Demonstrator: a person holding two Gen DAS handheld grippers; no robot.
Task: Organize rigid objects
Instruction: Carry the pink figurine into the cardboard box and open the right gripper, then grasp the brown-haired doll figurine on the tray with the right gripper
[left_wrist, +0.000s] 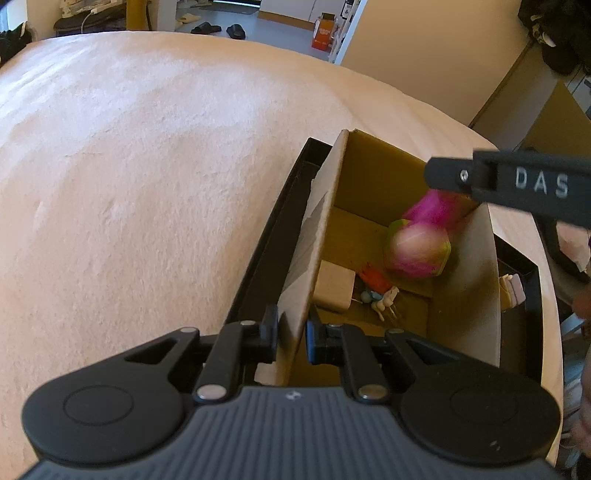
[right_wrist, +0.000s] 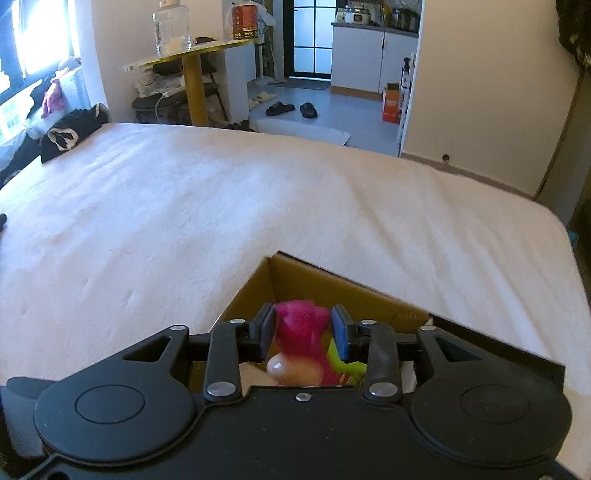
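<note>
An open cardboard box (left_wrist: 373, 173) sits on a white bed, inside a black tray (left_wrist: 266, 243). My left gripper (left_wrist: 291, 338) is shut on the box's left wall (left_wrist: 314, 243). My right gripper (right_wrist: 303, 334) is over the box (right_wrist: 332, 291), its jaws around the magenta end of a pink-and-green toy (right_wrist: 301, 328); in the left wrist view the toy (left_wrist: 421, 240) hangs below the right gripper's finger (left_wrist: 450, 177). Whether the pads press the toy I cannot tell for sure. On the box floor lie a small tan block (left_wrist: 334, 286), a red piece (left_wrist: 373, 277) and small white figures (left_wrist: 386, 301).
The white bed cover (right_wrist: 184, 206) spreads far to the left and ahead. Dark clothes (right_wrist: 70, 131) lie at its far left corner. Beyond the bed stand a yellow round table (right_wrist: 192, 51), slippers (right_wrist: 291, 108) on the floor and an orange box (right_wrist: 391, 103).
</note>
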